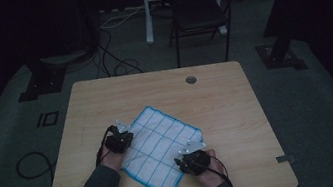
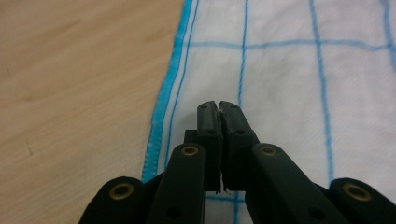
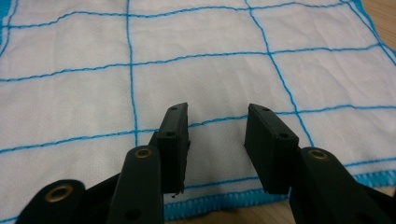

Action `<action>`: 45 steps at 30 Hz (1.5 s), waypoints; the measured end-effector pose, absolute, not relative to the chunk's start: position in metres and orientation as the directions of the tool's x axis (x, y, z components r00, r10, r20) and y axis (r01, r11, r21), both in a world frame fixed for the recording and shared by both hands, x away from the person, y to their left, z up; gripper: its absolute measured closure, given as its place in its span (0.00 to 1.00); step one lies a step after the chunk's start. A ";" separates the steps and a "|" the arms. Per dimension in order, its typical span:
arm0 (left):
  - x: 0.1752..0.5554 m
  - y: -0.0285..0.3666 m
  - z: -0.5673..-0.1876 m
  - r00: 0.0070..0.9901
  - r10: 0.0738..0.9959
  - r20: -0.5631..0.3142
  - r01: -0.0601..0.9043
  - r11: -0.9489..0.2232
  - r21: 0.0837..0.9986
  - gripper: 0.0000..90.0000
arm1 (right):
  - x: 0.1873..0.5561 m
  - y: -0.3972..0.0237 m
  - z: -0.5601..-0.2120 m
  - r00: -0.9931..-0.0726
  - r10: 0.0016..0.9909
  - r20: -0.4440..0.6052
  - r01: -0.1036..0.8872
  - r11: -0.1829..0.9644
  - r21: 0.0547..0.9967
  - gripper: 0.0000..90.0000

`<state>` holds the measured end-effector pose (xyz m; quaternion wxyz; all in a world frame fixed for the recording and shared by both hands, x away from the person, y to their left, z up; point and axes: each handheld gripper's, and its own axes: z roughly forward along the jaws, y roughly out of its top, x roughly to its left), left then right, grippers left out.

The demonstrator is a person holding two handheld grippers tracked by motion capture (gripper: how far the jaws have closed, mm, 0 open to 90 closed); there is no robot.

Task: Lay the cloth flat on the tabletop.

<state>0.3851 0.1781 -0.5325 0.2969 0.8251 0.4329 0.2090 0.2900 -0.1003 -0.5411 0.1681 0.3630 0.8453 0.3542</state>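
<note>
A white cloth (image 1: pixel 162 148) with blue lines lies flat on the wooden bench (image 1: pixel 221 100). The left tool (image 2: pixel 218 108) is squeezed tight with nothing in it. The right tool (image 3: pixel 215 126) is open wide over the cloth's edge, holding nothing.

My cloth (image 1: pixel 160 147), white with a thin blue grid and a bright blue stitched hem, lies spread flat and unfolded on the table, turned diamond-wise, one corner toward me at the near edge.

high: above, looking down | tool views: close, low | shared: cloth (image 1: pixel 160 145)
</note>
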 end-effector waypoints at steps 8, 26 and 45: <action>0.378 0.176 -0.533 0.546 0.834 0.076 0.588 -0.447 0.674 0.97 | 0.301 -0.120 -0.540 -0.630 0.776 -0.036 0.527 0.461 0.714 0.66; 0.353 0.160 -0.535 0.571 0.820 0.047 0.574 -0.440 0.691 0.97 | 0.332 -0.159 -0.540 -0.516 0.856 -0.026 0.589 0.377 0.715 0.66; 0.340 0.157 -0.538 0.564 0.826 0.013 0.573 -0.403 0.714 0.95 | 0.357 -0.171 -0.544 -0.505 0.863 -0.023 0.573 0.355 0.739 0.66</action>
